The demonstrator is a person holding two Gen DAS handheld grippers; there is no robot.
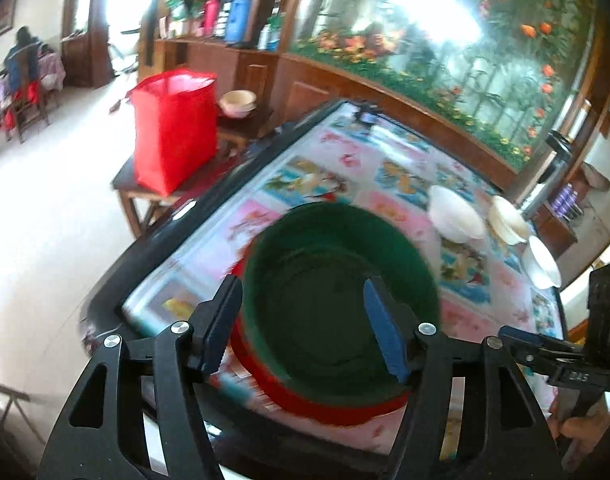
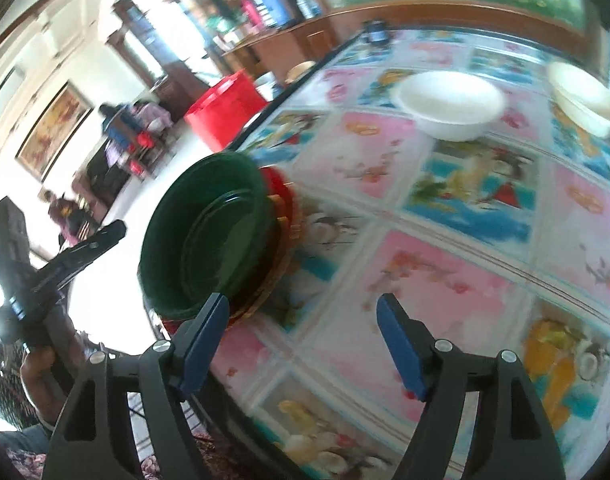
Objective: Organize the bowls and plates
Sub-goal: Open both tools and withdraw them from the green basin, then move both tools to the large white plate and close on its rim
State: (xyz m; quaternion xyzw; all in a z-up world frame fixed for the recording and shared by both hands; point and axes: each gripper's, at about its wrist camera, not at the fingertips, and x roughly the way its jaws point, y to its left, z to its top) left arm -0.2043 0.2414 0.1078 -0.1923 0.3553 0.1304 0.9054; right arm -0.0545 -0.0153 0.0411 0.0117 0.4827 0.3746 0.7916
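1. Left claw (image 1: 305,320), jaws apart, hangs over the dark green round plastic bowl (image 1: 337,304) at lower centre, gripping nothing
2. That bowl sits nested in a red bowl (image 1: 305,396) on the floral-cloth desk (image 1: 337,160)
3. Right claw (image 2: 305,344), jaws apart and empty, hangs over bare cloth; a white bowl (image 2: 451,104) sits upper right

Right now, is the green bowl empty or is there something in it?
Empty. The green bowl shows only its bare dark inside in both views, and it sits nested on a red dish near the table's edge.
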